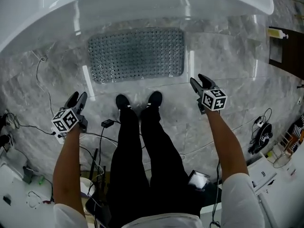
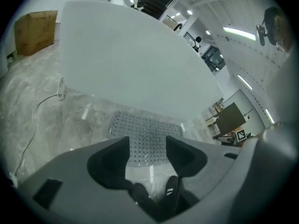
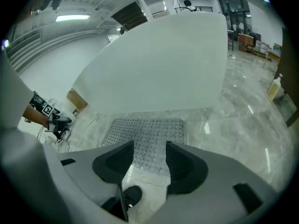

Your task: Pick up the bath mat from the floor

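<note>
Shoes (image 1: 122,101) of the person stand on the marble floor (image 1: 228,61), between left tongs (image 1: 79,96) and right tongs (image 1: 197,79). Both tongs are wide apart and hold nothing. Just beyond the shoes the grey mat (image 1: 137,55) lies flat on the floor, beside the white tub (image 1: 142,4).

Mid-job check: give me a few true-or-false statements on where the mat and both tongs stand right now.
1. The bath mat lies flat on the floor beside the bathtub. True.
2. The left tongs are shut on the mat. False: they are open, empty and clear of the mat.
3. The right tongs are open with nothing between them. True.
4. The person's shoes stand on the mat. False: they stand on bare floor, short of its near edge.
</note>
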A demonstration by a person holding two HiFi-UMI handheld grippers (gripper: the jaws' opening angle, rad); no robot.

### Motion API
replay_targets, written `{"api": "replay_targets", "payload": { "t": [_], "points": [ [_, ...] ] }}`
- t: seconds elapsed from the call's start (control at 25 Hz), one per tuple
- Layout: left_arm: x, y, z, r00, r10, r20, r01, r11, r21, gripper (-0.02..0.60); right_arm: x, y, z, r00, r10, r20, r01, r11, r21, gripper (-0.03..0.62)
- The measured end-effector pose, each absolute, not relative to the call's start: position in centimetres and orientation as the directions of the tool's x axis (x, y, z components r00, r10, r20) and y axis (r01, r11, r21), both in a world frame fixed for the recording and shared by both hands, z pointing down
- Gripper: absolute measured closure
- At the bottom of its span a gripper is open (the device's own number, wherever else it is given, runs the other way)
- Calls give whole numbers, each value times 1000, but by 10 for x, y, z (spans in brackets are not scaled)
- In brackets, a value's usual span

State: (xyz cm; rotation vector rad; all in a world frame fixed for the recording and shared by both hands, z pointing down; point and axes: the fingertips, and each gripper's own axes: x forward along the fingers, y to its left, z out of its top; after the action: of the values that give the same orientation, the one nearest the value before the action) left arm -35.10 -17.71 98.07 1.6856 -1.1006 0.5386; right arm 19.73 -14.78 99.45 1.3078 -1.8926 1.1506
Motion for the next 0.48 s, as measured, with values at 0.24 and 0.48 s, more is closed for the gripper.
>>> {"api": "replay_targets", "payload": {
  "t": [0.24,0.48],
  "points": [
    [-344,-174,1067,481,-322,816,-874,-95,477,336,198,-144,1077,-397,-388,832,-917,138,-374,368],
    [-336,-185,1144,499,-270,823,-866,-133,482,320,213,-153,1149,-349,-420,838,-932,56,-359,363]
  ]
}}
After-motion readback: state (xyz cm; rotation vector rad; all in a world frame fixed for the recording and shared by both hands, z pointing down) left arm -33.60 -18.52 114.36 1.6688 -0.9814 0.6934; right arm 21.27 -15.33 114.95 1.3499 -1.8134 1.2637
